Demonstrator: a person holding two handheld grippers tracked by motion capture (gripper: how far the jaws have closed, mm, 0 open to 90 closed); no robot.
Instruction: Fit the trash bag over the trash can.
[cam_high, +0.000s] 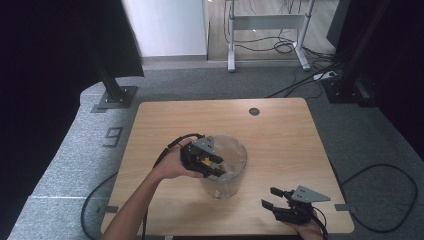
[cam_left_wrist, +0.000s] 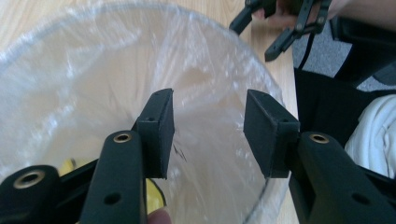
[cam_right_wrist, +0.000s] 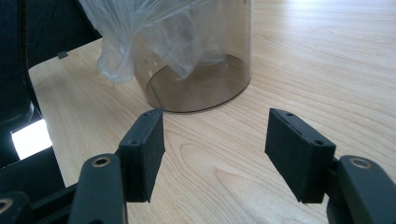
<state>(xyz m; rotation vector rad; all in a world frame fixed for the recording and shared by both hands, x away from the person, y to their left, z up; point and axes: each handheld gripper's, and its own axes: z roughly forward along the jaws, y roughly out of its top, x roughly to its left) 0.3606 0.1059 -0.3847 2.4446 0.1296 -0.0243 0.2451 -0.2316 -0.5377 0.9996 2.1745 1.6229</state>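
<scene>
A clear plastic bin (cam_high: 223, 170) lined with a thin plastic bag (cam_left_wrist: 93, 74) stands near the middle of the wooden table (cam_high: 280, 135), a little toward the person's edge. The left gripper (cam_high: 212, 167) hangs over the bin's open mouth at its left rim; in the left gripper view its jaws stand partly apart, with the crinkled bag behind the gap and neither pad pressing on it. Something yellow (cam_left_wrist: 154, 193), too hidden to identify, shows low at the bin's near side. The right gripper (cam_high: 272, 197) sits to the right of the bin, well apart from it, close to the table's front edge. In the right gripper view its jaws are spread wide over bare wood, pointing at the bin's base, holding nothing.
</scene>
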